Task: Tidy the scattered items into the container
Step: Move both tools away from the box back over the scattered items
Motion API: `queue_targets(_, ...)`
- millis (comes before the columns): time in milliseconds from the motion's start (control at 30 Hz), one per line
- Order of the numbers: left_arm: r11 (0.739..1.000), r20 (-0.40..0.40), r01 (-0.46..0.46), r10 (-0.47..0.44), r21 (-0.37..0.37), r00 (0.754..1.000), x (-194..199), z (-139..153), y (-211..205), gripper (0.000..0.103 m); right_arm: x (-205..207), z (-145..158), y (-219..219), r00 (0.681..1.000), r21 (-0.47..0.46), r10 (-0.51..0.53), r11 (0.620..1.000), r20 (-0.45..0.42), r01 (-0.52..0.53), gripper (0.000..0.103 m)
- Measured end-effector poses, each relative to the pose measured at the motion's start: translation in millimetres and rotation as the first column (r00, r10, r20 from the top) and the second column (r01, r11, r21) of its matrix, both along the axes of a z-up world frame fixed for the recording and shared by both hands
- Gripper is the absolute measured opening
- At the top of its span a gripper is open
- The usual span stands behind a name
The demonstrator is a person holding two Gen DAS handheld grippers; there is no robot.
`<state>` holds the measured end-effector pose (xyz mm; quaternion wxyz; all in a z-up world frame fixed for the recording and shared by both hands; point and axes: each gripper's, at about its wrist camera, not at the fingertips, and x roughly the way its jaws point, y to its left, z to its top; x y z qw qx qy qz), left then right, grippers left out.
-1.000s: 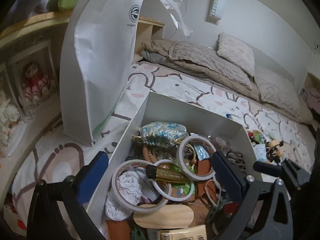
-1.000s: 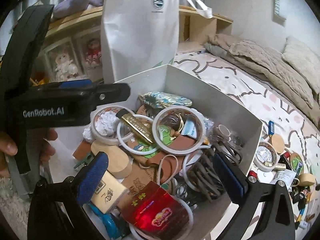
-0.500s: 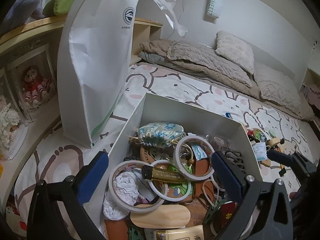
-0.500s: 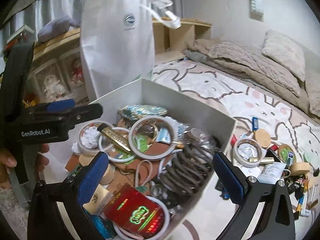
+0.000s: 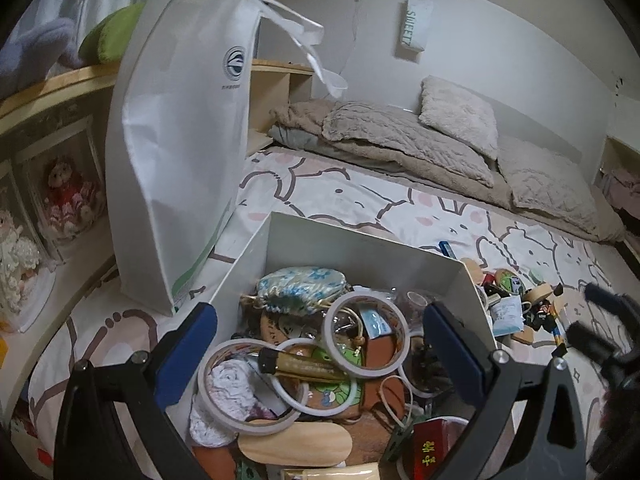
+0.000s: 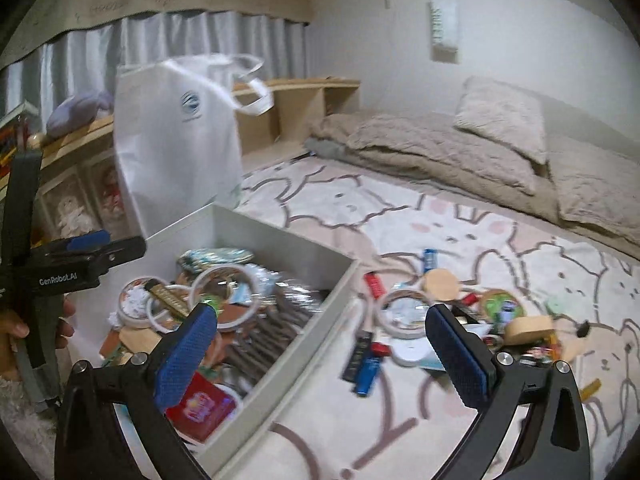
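Both grippers' fingers spread, empty; box point(image 5: 360, 248) near edge cropped; loose items point(image 6: 404, 316) blurred.

Both grippers are spread wide with nothing between their blue pads: the left gripper point(image 5: 320, 344) and the right gripper point(image 6: 322, 340). A hand point(image 6: 16, 322) grips the left one's handle.
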<state>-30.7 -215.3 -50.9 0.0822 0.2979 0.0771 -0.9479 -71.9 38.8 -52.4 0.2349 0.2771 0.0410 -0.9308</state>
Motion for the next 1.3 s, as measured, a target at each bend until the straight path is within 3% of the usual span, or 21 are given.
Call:
queue_targets(567,0.995,-0.003,0.092,-0.092,-0.041,0.996,-10.4,-3.4,49.1,0.103,6.1,-0.3,112.5,0.974,-0.035,-0.22,0.975,-0.044,0.219,0.103)
queue_targets(1033,0.988,-0.055,0.152,-0.153,-0.025,0.987,-11.4,0.9,81.7,0.103,14.1,-27.9,164.0,0.939,-0.036,-0.341,0.94,-0.041,0.34,0.103)
queue_targets(1300,0.983,-0.031,0.183,-0.184,-0.037,0.982,-19.9,-3.0,111.9,0.103,18.7,-36.7,181.5,0.922,-0.009,-0.383,0.924,-0.047,0.383,0.103)
